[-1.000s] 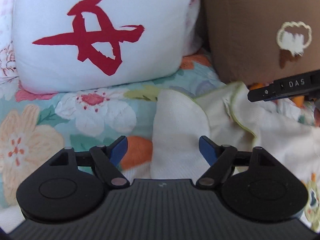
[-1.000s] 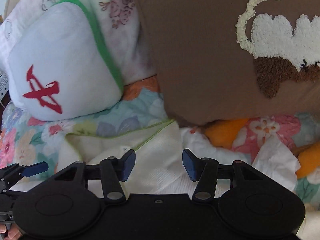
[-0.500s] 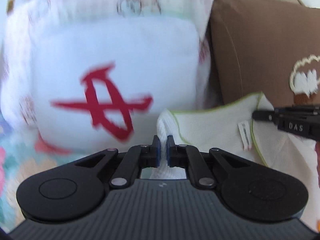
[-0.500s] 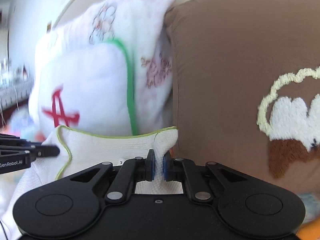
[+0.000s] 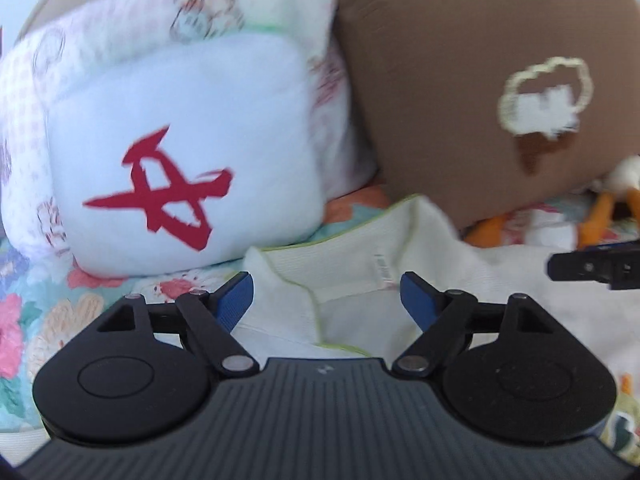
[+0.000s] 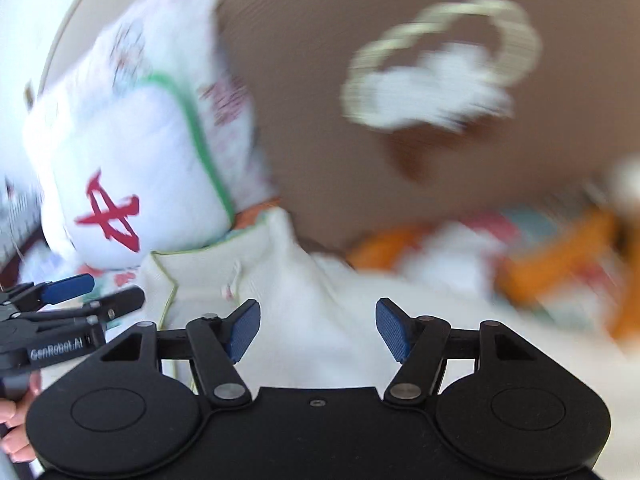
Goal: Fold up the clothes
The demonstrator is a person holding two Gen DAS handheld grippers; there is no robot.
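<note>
Fingers (image 5: 236, 300) on our left gripper (image 5: 327, 296) are spread wide, nothing between them; the cream garment (image 5: 360, 300) lies flat on the floral bedspread (image 5: 36, 320) just ahead of the pads, its green-piped edge folded over and a small sewn label showing. We judge it light, limp knit: no stiffness, it will sag and drag if lifted by one point, so we'd take the piped hem or a corner with both grippers, not the middle. White cushion with the red mark (image 5: 180, 152) sits just behind the garment on the left, brown cushion (image 5: 480, 80) just behind it on the right, nearly touching the fold; orange toy legs (image 5: 600, 216) to the right of the garment. Room is toward us, not toward the cushions. Right wrist view, heavily blurred: right gripper (image 6: 318, 330) is likewise parted and holding nothing, hovering over the garment (image 6: 312, 300); whether the pads touch cloth we cannot tell. Left gripper (image 6: 80, 300) shows to the left of the garment, beside the piped edge. Cushions crowd the far side again, so any fold should be drawn back toward us.
</note>
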